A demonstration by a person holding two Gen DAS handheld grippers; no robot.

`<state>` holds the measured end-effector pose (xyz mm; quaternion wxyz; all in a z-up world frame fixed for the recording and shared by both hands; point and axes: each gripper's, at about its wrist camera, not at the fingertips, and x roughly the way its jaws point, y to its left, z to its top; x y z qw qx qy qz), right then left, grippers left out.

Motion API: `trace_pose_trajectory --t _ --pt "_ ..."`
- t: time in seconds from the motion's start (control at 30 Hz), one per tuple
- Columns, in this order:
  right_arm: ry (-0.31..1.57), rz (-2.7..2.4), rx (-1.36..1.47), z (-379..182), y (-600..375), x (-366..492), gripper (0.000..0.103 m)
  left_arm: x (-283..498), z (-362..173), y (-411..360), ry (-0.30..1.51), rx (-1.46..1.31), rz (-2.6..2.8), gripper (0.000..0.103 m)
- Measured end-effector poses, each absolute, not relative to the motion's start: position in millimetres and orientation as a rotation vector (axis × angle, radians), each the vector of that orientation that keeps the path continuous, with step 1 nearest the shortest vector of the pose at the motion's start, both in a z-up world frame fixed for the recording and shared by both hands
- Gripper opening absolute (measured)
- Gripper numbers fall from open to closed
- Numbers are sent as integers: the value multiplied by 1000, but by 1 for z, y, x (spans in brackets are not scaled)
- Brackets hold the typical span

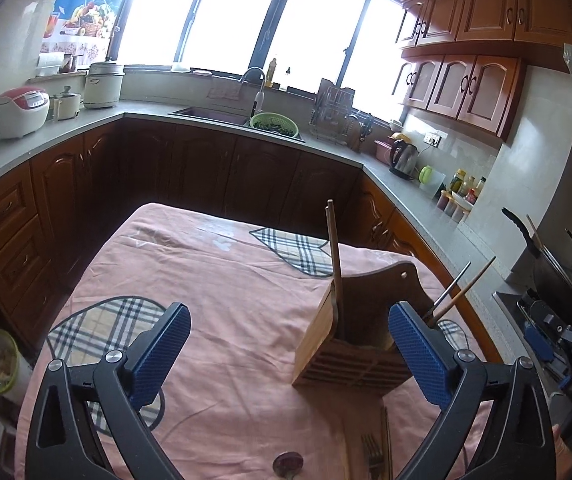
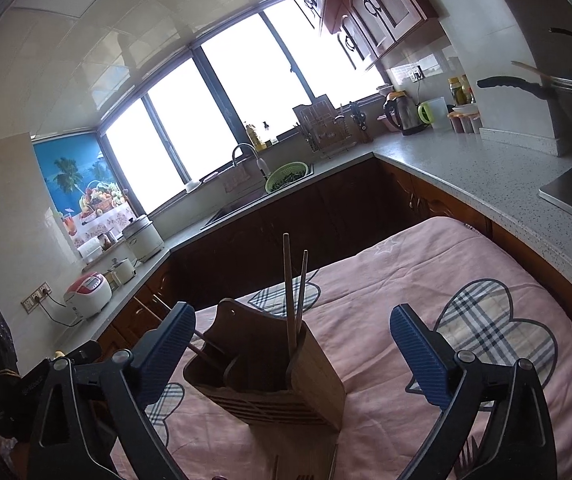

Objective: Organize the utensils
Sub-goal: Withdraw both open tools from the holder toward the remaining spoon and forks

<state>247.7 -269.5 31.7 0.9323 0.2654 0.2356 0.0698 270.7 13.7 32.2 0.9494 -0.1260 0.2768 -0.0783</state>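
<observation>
Left tongs [image 1: 290,344] spread wide, gripping nothing, above pink-clothed bench [image 1: 213,280]; wooden utensil holder [image 1: 350,332] upright at centre with chopsticks [image 1: 334,248] inside; spoon [image 1: 288,462], fork [image 1: 373,454] near; right tongs [image 2: 292,344] likewise spread, empty.

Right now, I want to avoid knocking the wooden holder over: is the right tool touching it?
Apart. The right wrist view shows the right tool open, with pink cloth visible between the wooden holder and its right finger.
</observation>
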Motion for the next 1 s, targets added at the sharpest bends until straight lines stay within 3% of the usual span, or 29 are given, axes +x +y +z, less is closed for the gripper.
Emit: trace_pose_trajectory --t 0.53,1.0 --pt "533 159 505 33 -256 168 99 193 34 21 659 -241 -172 101" --pt "595 138 466 8 -244 136 99 171 23 21 721 -238 -152 101"
